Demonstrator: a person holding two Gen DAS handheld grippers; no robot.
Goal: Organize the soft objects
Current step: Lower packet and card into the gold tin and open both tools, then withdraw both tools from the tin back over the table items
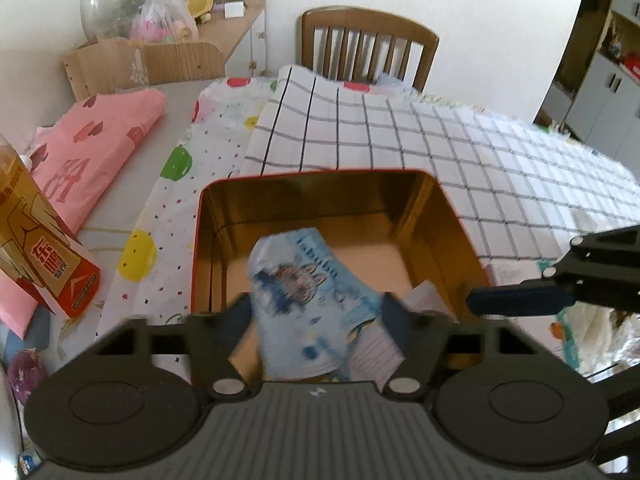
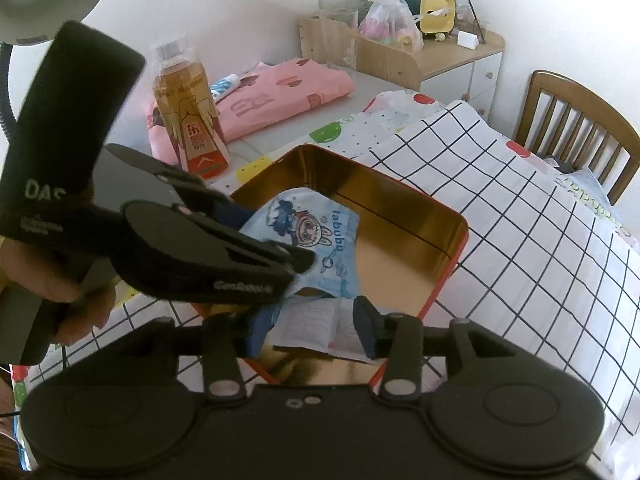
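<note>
A light blue soft packet (image 1: 308,304) printed with a cartoon rabbit and "labubu" hangs over the open red tin with a gold inside (image 1: 208,216). My left gripper (image 1: 316,312) is shut on the blue packet, its jaws pressed on both sides of it. From the right wrist view, the left gripper (image 2: 280,240) holds the packet (image 2: 316,232) above the tin (image 2: 452,256). My right gripper (image 2: 308,320) is open at the tin's near edge, over a white printed sachet (image 2: 312,324) lying in the tin. The right gripper's blue fingertip (image 1: 520,300) shows at the right of the left wrist view.
A drink bottle (image 2: 188,120) stands left of the tin. A pink folded cloth (image 1: 92,148) lies behind it. A checked cloth (image 1: 440,148) and a dotted cloth (image 1: 180,200) cover the table. A wooden chair (image 1: 368,48) stands at the far edge, and a cluttered shelf (image 2: 440,52) is by the wall.
</note>
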